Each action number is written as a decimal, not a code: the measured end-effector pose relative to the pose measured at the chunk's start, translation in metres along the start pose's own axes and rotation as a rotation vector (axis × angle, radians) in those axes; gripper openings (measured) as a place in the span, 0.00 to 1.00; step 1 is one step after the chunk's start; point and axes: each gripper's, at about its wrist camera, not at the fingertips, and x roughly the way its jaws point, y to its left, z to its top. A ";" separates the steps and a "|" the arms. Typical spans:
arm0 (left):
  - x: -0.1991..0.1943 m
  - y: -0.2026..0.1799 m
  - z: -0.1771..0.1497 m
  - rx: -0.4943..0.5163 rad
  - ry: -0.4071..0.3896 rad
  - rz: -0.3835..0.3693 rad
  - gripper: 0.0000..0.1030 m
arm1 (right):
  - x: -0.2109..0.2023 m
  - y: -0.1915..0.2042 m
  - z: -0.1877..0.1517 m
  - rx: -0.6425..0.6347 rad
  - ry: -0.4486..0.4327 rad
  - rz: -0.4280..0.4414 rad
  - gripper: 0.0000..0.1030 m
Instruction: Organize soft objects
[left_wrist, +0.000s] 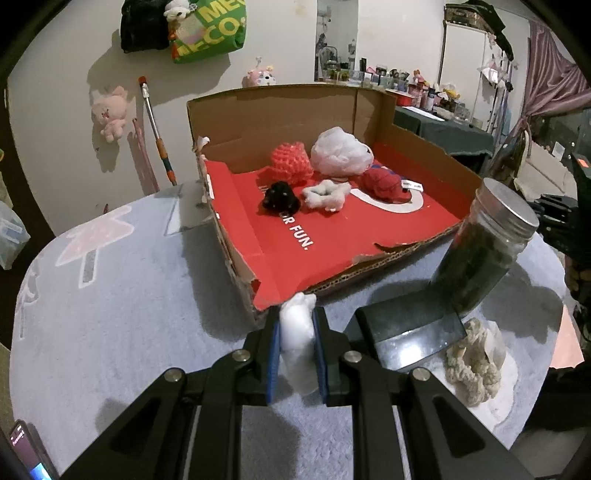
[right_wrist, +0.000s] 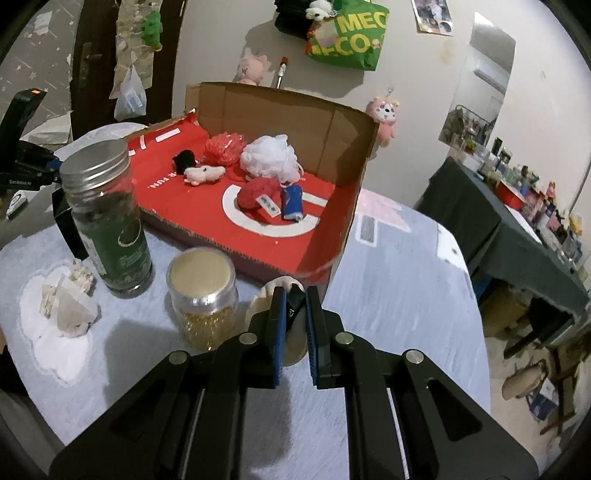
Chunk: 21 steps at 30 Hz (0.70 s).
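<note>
Both grippers are clamped: the left gripper (left_wrist: 298, 341) squeezes a light white fluffy piece (left_wrist: 297, 332) mid-body, the right gripper (right_wrist: 294, 325) pinches what may be a beige pouch's (right_wrist: 266, 295) black strap, near the cardboard box's (left_wrist: 280, 291) torn front edge.

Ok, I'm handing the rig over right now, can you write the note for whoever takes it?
Left gripper: jaws shut on a white fluffy piece, near the front edge of the cardboard box.
Right gripper: jaws shut on a dark strap of a cream soft item at the box's near corner.
Done: red mesh pouf, white mesh pouf, black plush, white plush and a red and blue soft item lie in the box.
Left: drop both held pieces in; a cream knitted piece still lies on the table beside the green jar.
</note>
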 end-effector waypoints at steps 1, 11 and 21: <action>0.000 0.000 0.000 0.003 0.001 0.001 0.16 | 0.000 0.000 0.002 -0.001 -0.001 0.004 0.09; -0.002 -0.002 0.022 0.039 -0.009 0.000 0.16 | 0.000 0.000 0.027 -0.044 -0.036 0.027 0.09; 0.034 -0.010 0.067 0.022 0.047 -0.043 0.16 | 0.045 -0.001 0.073 0.008 0.024 0.152 0.09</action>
